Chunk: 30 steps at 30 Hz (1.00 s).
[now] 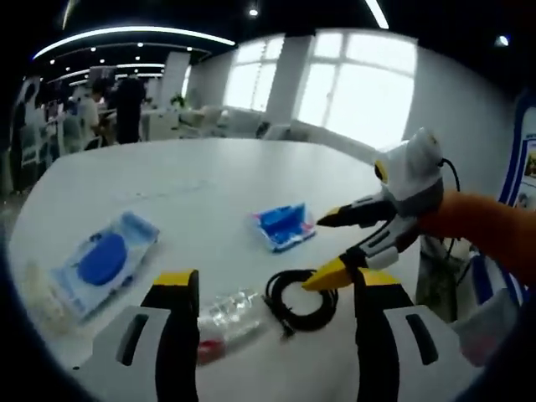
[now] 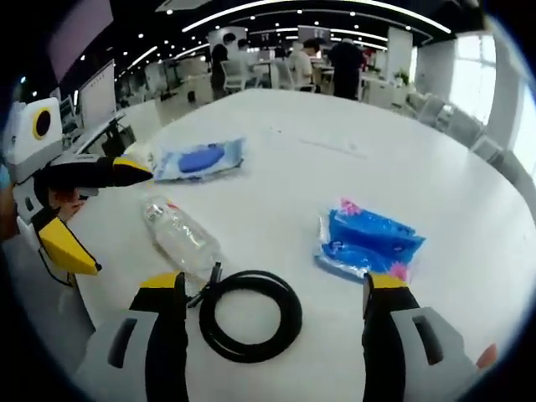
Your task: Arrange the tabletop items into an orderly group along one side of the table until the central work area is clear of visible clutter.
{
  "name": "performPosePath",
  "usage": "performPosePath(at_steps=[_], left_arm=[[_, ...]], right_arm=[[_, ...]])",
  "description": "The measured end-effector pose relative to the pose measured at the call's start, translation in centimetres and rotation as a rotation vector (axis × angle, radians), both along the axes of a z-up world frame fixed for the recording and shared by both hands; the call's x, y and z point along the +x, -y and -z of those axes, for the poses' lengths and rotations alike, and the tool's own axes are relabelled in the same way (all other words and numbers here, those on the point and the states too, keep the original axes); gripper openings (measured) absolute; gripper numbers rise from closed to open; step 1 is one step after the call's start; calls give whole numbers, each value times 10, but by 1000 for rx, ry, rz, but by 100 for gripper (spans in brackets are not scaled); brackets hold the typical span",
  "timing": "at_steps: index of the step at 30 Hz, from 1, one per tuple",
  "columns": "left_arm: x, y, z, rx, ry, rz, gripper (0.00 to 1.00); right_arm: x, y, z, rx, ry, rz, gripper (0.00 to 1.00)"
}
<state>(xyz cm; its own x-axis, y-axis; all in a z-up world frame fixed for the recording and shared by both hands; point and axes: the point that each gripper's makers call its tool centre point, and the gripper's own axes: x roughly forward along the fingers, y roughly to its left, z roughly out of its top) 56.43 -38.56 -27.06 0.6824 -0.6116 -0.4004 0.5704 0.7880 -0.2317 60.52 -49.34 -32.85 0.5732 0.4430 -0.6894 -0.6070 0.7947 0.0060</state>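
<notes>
We judge the tidying barely begun: black cable coil (image 2: 249, 314) lower centre, clear bottle (image 2: 178, 237) left of it, blue packet (image 2: 366, 243) right, blue pouch (image 2: 199, 159) upper left. Right gripper (image 2: 272, 314) and left gripper (image 1: 268, 306) gape wide, empty.

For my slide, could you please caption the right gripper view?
Right gripper open above a coiled black cable, beside a plastic bottle and blue packet.

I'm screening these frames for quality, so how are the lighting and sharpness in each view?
Left gripper view: windows blow out white, the table is bright, the whole frame soft, edges curved by fisheye. Right gripper view: sharper, evenly lit by ceiling strips, with the cable crisp.
</notes>
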Motion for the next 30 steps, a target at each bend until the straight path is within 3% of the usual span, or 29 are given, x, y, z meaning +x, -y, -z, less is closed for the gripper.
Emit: performPosePath(at_steps=[10,17,27,30], left_arm=[[-6,-32,-14,-29,36,-86,87],[-8,-65,-18,-66,46,-199,98],[-13,-125,-24,-135,91,-343,100],[-16,-134,-24,-108,112,-347,100]], right_arm=[[-1,-12,-11,5,19,-24,86],[-1,-21,-16,7,27,-48,86],[6,-46,-27,24,52,-88,86],[8,-54,-29,26,56,-105,87]])
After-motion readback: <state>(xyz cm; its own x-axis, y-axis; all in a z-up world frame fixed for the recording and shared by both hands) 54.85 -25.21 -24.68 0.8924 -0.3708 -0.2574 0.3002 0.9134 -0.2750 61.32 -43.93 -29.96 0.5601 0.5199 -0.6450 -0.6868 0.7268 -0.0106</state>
